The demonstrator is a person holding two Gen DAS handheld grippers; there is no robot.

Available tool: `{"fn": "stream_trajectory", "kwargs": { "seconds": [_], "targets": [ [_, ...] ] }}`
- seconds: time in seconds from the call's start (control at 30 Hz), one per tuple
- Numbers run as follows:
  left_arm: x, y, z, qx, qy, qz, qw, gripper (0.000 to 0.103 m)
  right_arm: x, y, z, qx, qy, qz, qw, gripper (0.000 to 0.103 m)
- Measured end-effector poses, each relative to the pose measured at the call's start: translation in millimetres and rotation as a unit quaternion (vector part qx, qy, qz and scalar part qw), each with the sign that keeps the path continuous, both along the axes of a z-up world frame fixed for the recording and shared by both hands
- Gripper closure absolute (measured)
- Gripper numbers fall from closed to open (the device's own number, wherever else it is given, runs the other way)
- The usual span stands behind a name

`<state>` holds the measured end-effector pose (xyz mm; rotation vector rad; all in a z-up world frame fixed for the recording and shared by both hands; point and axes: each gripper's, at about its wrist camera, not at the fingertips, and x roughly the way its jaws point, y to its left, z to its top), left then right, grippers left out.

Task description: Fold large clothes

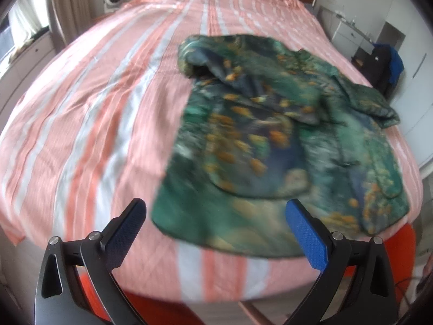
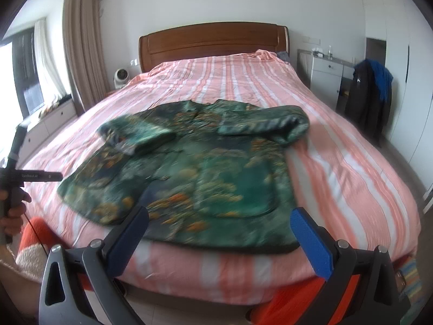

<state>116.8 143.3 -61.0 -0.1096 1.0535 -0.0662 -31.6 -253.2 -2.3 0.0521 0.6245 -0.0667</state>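
Green patterned shirt [image 2: 189, 168] with orange flecks lies spread on the bed [image 2: 338, 168], near the foot end, both short sleeves folded in over the chest. Bedcover is pink with white stripes; wooden headboard [image 2: 213, 43] at the far end, well apart from the shirt.

Left gripper [image 1: 216, 214] hovers just off the foot of the bed, jaws spread wide, nothing between them; the shirt's hem sits just beyond its fingertips. Right gripper [image 2: 219, 222] likewise released and empty, poised over the shirt's near hem. No contact with cloth visible in either view; both views are motion-blurred at the hem.

In the right wrist view a hand [image 2: 12, 211] grips the other tool's handle, left of the bed's foot.

Around the bed: small white fan [image 2: 121, 77] left of the headboard, beige curtain [image 2: 81, 54] beside it, low window-side cabinet [image 2: 48, 122] further left. Right of the headboard, a white and grey desk [image 2: 327, 73]; dark and blue clothes [image 2: 370, 94] hang just beside it. Nothing lies on the bedcover between grippers and shirt.
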Motion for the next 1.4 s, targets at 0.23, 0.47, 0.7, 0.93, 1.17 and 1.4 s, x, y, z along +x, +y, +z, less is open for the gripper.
{"fn": "stream_trajectory", "kwargs": {
  "seconds": [0.23, 0.47, 0.7, 0.93, 1.17, 1.4],
  "targets": [
    [50, 10, -69, -0.033, 0.102, -0.054, 0.9928, 0.001, 79, -137, -71, 0.138, 0.141, -0.040, 0.979, 0.000],
    [18, -24, -49, -0.017, 0.078, -0.063, 0.9948, 0.085, 108, -138, -114, 0.166, 0.232, 0.017, 0.958, 0.041],
    [-34, -35, -18, -0.064, 0.072, -0.077, 0.9923, 0.089, 92, -122, -69, 0.088, 0.208, 0.030, 0.974, 0.088],
    [-46, -50, -38, -0.037, 0.085, -0.063, 0.9937, 0.090, 92, -123, -90, 0.077, 0.229, 0.002, 0.970, 0.089],
    [-51, -54, -43, -0.010, 0.071, -0.068, 0.9951, 0.078, 99, -120, -96, 0.055, 0.210, -0.009, 0.976, 0.087],
    [-41, -8, 7, 0.000, -0.056, 0.028, 0.9980, 0.000, 60, -122, -71, 0.060, 0.118, -0.056, 0.990, 0.029]
  ]
}}
